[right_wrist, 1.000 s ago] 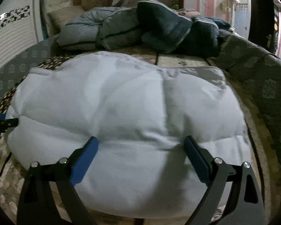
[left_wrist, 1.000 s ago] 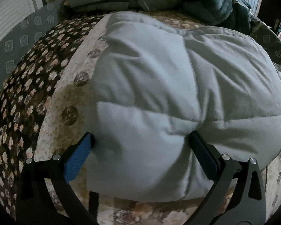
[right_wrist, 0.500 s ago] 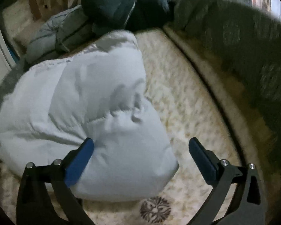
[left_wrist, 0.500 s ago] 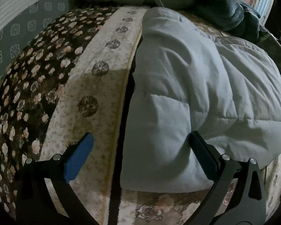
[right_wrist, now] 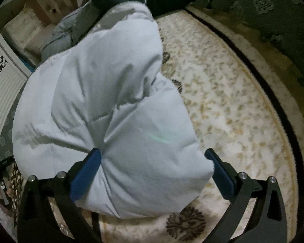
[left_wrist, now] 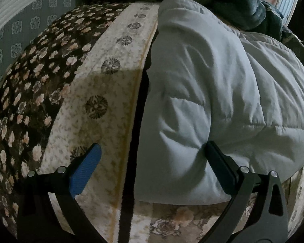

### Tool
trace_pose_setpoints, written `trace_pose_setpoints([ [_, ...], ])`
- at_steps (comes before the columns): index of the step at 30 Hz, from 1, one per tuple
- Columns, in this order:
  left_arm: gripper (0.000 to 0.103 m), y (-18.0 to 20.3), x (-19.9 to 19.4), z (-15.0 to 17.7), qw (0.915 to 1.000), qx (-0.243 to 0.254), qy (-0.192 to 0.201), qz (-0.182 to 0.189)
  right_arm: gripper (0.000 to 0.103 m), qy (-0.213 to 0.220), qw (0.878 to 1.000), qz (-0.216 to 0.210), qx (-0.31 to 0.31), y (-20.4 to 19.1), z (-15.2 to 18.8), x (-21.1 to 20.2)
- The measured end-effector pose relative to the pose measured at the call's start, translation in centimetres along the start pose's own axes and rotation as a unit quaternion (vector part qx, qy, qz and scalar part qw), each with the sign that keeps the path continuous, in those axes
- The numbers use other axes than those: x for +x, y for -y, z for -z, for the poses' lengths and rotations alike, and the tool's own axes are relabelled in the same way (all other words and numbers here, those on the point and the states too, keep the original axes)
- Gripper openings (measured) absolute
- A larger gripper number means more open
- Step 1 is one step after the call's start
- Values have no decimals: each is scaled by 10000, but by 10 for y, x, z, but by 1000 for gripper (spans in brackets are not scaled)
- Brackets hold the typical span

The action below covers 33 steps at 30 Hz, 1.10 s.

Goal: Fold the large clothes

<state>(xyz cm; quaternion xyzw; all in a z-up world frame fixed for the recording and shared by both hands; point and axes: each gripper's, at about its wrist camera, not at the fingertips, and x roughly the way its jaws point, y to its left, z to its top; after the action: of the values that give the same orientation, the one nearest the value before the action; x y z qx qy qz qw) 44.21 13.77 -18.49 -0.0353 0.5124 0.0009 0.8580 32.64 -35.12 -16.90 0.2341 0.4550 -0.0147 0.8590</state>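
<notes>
Left hand-held gripper (left_wrist: pixel 152 162) gapes wide over the carpet (left_wrist: pixel 103 93), right finger pressing the pale puffy jacket (left_wrist: pixel 223 93); right hand-held gripper (right_wrist: pixel 153 163), also wide apart, straddles the jacket's (right_wrist: pixel 103 105) near end

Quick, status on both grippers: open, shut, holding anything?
Left gripper: open, right finger pressed into the pale blue puffer jacket, nothing clamped.
Right gripper: open, jacket's corner between the fingers, not clamped.

floral carpet (left_wrist: pixel 103 85), patterned grey cushion (right_wrist: pixel 273 10), folded dark jackets (left_wrist: pixel 243 2)
</notes>
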Motion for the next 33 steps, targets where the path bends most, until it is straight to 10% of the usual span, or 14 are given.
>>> trace_pose_setpoints([
  [9, 100, -3, 1, 4, 10000, 2, 9, 54, 99, -329, 9964, -682, 380, 1, 1, 29],
  [12, 100, -7, 2, 6, 9997, -134, -12, 184, 77, -220, 9961, -826, 210, -8, 0, 29],
  [18, 100, -10, 5, 2, 9992, -153, -105, 341, 56, -182, 9962, 100, -851, -54, -3, 26],
  [33, 100, -11, 2, 31, 9927, 598, -372, 984, 55, -425, 9848, 1143, -1239, -98, -11, 47],
])
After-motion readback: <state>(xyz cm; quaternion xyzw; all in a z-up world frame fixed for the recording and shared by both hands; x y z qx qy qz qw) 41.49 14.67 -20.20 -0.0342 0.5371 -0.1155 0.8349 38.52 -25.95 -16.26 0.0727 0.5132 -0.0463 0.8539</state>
